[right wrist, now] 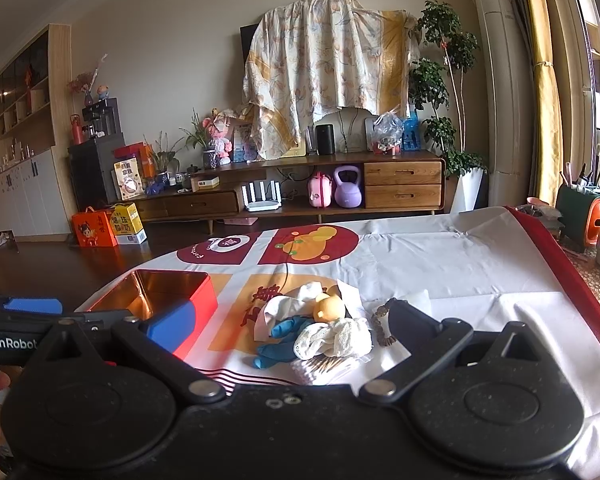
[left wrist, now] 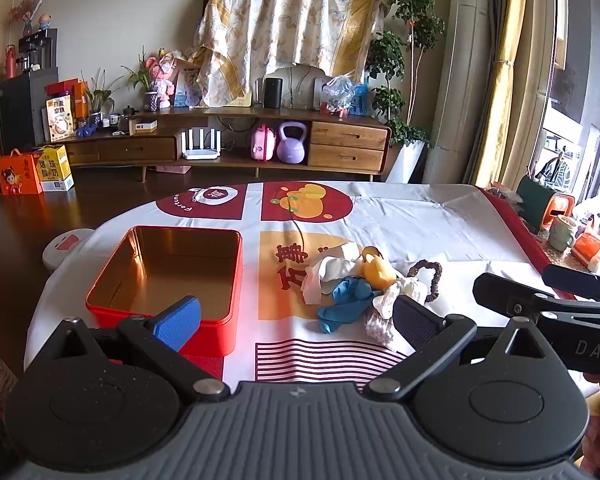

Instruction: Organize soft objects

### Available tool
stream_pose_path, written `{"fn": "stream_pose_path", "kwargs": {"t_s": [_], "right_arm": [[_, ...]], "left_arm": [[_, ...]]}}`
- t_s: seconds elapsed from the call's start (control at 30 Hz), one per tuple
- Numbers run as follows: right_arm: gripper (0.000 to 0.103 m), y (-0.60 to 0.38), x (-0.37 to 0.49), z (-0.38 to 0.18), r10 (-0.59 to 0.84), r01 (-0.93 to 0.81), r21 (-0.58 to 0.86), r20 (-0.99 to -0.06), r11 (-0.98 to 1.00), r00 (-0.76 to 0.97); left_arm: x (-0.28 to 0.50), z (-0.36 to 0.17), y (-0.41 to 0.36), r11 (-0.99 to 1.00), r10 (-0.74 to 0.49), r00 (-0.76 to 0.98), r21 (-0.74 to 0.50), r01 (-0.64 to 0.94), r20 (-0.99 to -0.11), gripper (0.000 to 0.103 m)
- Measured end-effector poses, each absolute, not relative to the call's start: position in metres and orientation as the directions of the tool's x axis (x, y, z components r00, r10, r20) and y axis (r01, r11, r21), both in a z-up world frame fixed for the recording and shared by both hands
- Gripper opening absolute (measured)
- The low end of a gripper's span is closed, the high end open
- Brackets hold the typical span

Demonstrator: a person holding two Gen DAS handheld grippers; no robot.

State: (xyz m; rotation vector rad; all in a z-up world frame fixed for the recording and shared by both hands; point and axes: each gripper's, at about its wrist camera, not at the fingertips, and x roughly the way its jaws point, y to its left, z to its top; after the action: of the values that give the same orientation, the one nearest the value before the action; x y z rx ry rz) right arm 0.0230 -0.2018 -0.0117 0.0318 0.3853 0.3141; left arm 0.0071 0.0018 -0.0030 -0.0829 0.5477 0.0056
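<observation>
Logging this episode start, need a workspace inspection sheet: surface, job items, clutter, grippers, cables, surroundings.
Surface: table under a white cloth with red and orange prints, creased.
Job's things: open red tin, gold inside, nothing seen in it. To its right a pile: blue glove, white lace cloth, yellow plush toy, crumpled white tissue, brown scrunchie, bagged cotton swabs.
Clutter: mug and orange items at the table's right edge.
Grippers: left gripper open, holding nothing; right gripper open, holding nothing.
Cables: thin dark cord lying on the cloth.
Surroundings: wooden TV cabinet, purple kettlebell, draped sheet, plants.
</observation>
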Motion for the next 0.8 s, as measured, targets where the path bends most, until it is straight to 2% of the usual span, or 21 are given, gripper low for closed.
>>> {"fn": "stream_pose_path", "kwargs": {"t_s": [0.8], "right_arm": [[0.103,-0.1995,0.0208,-0.0128,0.309,-0.295,0.095,-0.367,0.951,0.877]], "left_arm": [[0.0054,-0.0045,-0.0018,0.996,-0.024,0.854,-0.087,-0.025,-0.521,0.103]]}}
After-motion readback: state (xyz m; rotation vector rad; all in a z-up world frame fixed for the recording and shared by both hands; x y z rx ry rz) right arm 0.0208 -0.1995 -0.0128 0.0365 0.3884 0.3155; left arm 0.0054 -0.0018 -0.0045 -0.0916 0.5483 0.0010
